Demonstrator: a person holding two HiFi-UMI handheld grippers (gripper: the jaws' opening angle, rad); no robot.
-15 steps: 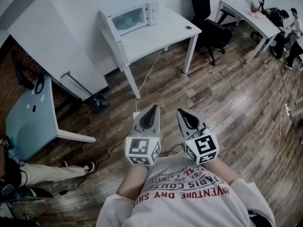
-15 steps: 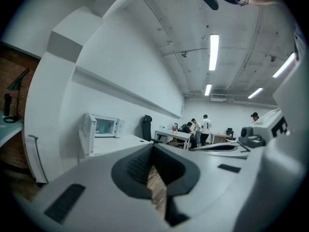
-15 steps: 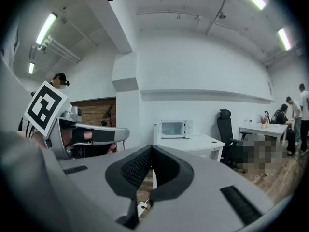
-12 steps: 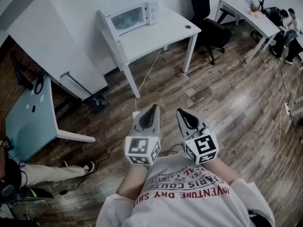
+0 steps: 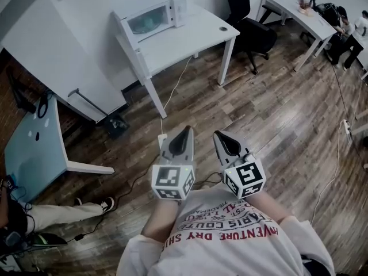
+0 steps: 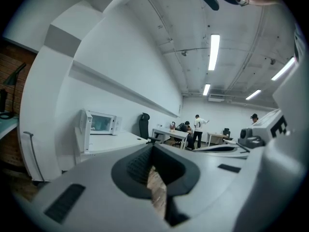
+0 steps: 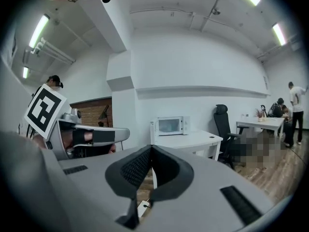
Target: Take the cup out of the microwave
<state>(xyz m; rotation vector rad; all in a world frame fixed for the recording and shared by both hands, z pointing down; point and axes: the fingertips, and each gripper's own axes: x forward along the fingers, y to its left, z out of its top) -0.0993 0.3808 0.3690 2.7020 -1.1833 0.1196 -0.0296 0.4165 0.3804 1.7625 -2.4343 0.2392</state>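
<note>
A white microwave [image 5: 152,17] stands with its door closed at the far left end of a white table [image 5: 190,39], well ahead of me across the wooden floor. A pale teal shape shows behind its window; the cup itself cannot be made out. My left gripper [image 5: 186,131] and right gripper [image 5: 218,134] are side by side in front of my chest, both shut and holding nothing. The left gripper view looks along the shut left gripper [image 6: 152,149] to the microwave [image 6: 99,123]. The right gripper view has the right gripper [image 7: 150,148] below the microwave [image 7: 169,125].
A black office chair [image 5: 247,16] stands right of the table, and a small dark round thing [image 5: 224,29] lies on the tabletop. A cable runs to a socket block [image 5: 164,138] on the floor. A pale blue table [image 5: 29,148] and a seated person's legs [image 5: 52,211] are at left; people sit at a far desk [image 5: 339,27].
The table and microwave sit a little higher and further left in the head view. Both grippers stay shut, side by side, in the same place.
</note>
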